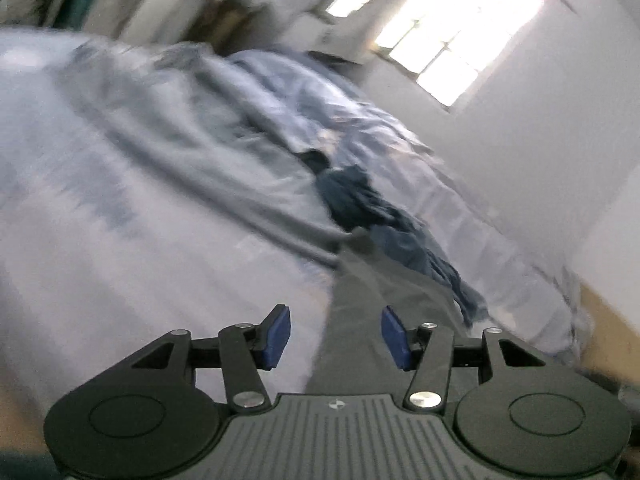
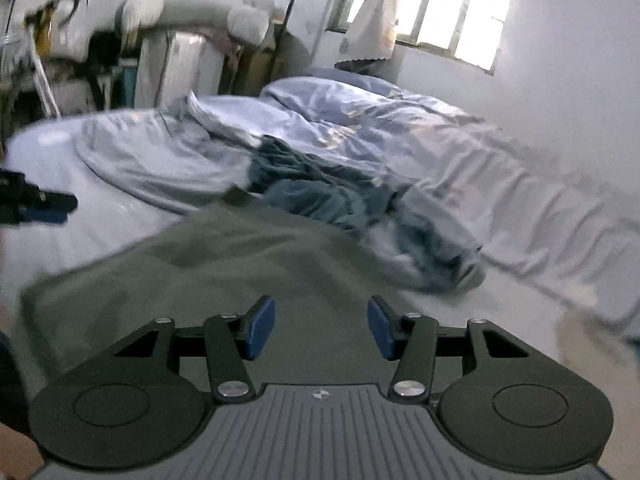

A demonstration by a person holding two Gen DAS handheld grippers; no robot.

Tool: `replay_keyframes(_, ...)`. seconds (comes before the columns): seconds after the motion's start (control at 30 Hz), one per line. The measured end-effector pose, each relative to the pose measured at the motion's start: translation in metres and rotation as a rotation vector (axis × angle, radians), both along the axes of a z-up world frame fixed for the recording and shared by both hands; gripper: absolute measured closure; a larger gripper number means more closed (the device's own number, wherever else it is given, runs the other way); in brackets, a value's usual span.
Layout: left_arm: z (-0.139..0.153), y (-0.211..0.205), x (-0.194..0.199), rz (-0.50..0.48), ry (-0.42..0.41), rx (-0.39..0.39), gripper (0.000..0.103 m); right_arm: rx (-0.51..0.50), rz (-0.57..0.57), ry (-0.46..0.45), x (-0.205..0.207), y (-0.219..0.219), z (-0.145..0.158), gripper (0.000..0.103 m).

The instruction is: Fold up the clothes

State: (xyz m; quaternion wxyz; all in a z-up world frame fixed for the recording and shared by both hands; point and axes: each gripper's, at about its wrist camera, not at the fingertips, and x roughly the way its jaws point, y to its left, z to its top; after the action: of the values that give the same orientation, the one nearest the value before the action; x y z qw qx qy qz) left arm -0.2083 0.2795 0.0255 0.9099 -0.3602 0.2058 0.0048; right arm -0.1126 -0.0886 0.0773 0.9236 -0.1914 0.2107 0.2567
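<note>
Spread flat on the bed (image 2: 100, 232), nearest the right wrist camera: one garment (image 2: 224, 256), directly beneath and ahead of the right gripper (image 2: 321, 328), jaws apart. Behind it, toward the middle of the bed: a crumpled pile of clothes (image 2: 320, 188). Behind and right of that pile, along the wall: a rumpled duvet (image 2: 400, 120). Left of the pile: a loose blanket (image 2: 152, 156). At far left above the bed: the left gripper (image 2: 36, 204). Beyond the bed's far end: a window (image 2: 440, 4).

From the left wrist camera: left gripper (image 1: 335, 338), jaws apart, over the garment's (image 1: 380, 292) edge, pile of clothes (image 1: 360, 200) ahead.
</note>
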Motion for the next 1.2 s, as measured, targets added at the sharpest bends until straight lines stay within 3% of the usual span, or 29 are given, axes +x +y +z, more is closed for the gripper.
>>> replay_keyframes(0.17,-0.009,-0.002,-0.023,0.035,0.042,-0.129,0.053,-0.003,0.192,0.025,-0.047,0.043,-0.011,0.050)
replay_keyframes(0.37,-0.023,0.001,-0.041,0.086,0.082,-0.257,0.053,-0.088,0.413,0.006,-0.102,0.098,-0.044,0.050)
replay_keyframes(0.43,-0.027,0.006,-0.046,0.121,0.082,-0.291,0.053,-0.162,0.500,-0.048,-0.119,0.118,-0.059,0.050)
replay_keyframes(0.53,-0.028,0.014,-0.050,0.153,0.067,-0.318,0.053,-0.215,0.565,-0.101,-0.129,0.141,-0.075,0.051)
replay_keyframes(0.77,-0.030,0.013,-0.047,0.121,0.084,-0.320,0.053,-0.308,0.631,-0.161,-0.129,0.173,-0.104,0.053)
replay_keyframes(0.83,-0.030,0.012,-0.047,0.112,0.085,-0.322,0.053,-0.315,0.615,-0.144,-0.126,0.175,-0.111,0.060)
replay_keyframes(0.9,-0.030,0.010,-0.048,0.109,0.087,-0.323,0.053,-0.295,0.606,-0.139,-0.125,0.173,-0.112,0.083)
replay_keyframes(0.97,-0.029,0.008,-0.048,0.106,0.084,-0.323,0.053,-0.260,0.602,-0.124,-0.123,0.169,-0.108,0.093)
replay_keyframes(1.07,-0.029,0.004,-0.048,0.094,0.076,-0.326,0.053,-0.206,0.593,-0.111,-0.119,0.163,-0.097,0.100)
replay_keyframes(1.2,-0.028,-0.002,-0.045,0.071,0.069,-0.334,0.053,-0.132,0.583,-0.084,-0.114,0.151,-0.080,0.100)
